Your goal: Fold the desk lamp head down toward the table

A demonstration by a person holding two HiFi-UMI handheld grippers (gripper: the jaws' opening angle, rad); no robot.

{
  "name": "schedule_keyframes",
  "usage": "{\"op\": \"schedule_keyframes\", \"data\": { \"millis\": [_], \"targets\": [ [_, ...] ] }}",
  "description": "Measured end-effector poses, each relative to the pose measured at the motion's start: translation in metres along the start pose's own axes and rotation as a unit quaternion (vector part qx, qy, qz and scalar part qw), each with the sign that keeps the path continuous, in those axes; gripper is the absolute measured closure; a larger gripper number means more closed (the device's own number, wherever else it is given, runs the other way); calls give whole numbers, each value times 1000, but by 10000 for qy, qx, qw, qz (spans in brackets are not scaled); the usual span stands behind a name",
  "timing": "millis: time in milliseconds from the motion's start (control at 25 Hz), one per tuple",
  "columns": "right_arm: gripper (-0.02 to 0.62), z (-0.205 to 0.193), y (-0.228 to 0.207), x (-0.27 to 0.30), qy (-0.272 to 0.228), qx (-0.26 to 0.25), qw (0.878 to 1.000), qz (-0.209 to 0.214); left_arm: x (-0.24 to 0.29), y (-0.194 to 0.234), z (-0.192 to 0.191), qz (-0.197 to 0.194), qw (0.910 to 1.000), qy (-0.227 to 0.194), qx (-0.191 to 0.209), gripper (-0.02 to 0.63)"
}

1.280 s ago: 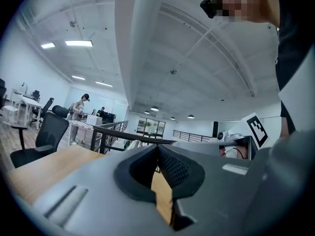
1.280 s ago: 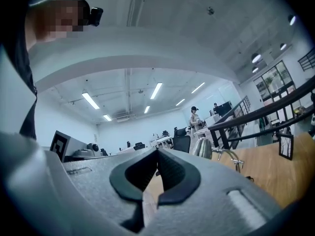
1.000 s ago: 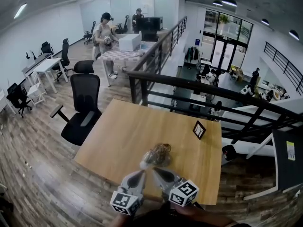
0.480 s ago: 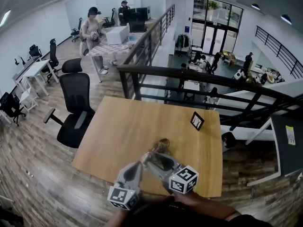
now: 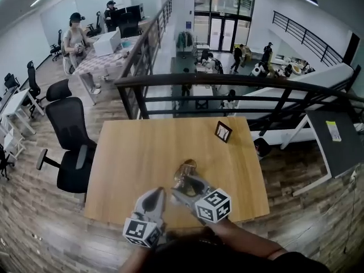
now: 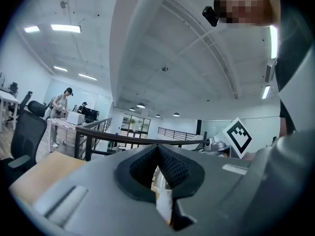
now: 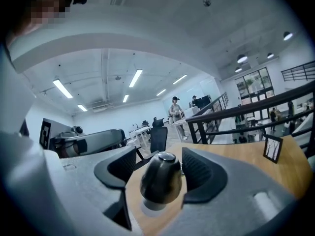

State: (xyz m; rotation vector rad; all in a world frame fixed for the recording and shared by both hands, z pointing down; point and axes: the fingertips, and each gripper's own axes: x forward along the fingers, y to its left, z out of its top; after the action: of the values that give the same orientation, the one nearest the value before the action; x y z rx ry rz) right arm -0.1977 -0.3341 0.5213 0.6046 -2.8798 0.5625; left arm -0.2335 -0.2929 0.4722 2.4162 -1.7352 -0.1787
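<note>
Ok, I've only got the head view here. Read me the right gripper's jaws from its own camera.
Observer: The right gripper has just been opening. Its jaws stand apart with the dark glossy rounded lamp head between them, and neither jaw presses on it.
Operator: Now give me the left one.
Observer: In the left gripper view, the left gripper has its jaw tips together and grips nothing.
</note>
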Motion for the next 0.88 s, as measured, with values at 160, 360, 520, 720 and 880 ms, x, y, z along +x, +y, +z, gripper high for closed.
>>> {"op": "schedule_keyframes", "data": {
  "millis": [160,360,520,720,880],
  "targets": [
    [308,-6,-6,6,-30,90,9993,-371,2,8,4,-343,9994,63,8,604],
    [344,-11,-16,6,-51,195,9965,-812,-3,15,2,-728,9972,191,-18,604],
    [348,-12,-16,4,-159,150,9947,-1003,-10,19,-6,-985,9947,272,-82,604],
    [354,-20,-16,4,-65,35,9928,-1196,-14,23,-14,-1207,9918,394,-126,604],
    [360,-41,-8,5,139,-80,9903,-1379,-21,24,-16,-1329,9901,440,-118,604]
  ]
}}
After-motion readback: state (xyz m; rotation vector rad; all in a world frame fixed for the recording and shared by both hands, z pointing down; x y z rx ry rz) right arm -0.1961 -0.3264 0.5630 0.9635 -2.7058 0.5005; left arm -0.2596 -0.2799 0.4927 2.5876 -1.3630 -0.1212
